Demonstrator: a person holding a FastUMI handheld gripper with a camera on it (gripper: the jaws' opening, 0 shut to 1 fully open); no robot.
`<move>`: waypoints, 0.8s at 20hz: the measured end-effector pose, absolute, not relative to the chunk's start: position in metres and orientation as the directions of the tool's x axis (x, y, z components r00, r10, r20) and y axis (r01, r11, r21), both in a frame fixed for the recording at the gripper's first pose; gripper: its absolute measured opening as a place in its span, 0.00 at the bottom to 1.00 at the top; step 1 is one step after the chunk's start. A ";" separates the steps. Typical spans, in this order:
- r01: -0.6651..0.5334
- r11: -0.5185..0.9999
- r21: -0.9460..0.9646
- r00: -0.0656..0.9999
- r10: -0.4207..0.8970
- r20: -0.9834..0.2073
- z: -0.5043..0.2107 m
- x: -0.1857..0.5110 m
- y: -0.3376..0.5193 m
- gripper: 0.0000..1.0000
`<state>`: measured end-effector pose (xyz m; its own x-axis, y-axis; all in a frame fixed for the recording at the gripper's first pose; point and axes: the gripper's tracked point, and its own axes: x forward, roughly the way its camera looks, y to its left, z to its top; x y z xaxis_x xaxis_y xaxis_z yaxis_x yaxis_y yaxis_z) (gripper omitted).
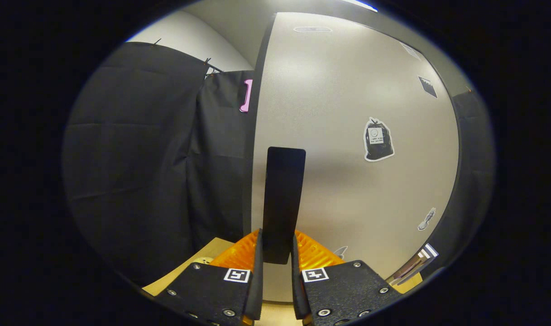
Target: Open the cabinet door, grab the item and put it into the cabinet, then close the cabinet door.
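A pale grey cabinet door stands directly ahead, close to the camera. A tall black handle juts out near its left edge. My gripper is shut on the handle's lower end, one finger on each side of it. The door bears a few stickers, among them a black bag sticker. The item for the cabinet and the cabinet's inside are hidden from me.
Black cloth hangs to the left of the door's edge. A light wooden tabletop runs under the fingers. Dark cabinet framing lies along the door's right side.
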<state>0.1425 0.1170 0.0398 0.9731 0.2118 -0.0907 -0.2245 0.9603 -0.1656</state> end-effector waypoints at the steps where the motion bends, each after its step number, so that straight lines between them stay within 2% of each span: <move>1: -0.230 0.959 -0.167 0.972 0.217 -0.095 0.040 0.140 0.117 0.27; 16: -0.445 0.883 -0.151 0.893 0.427 -0.141 0.040 0.115 0.110 0.28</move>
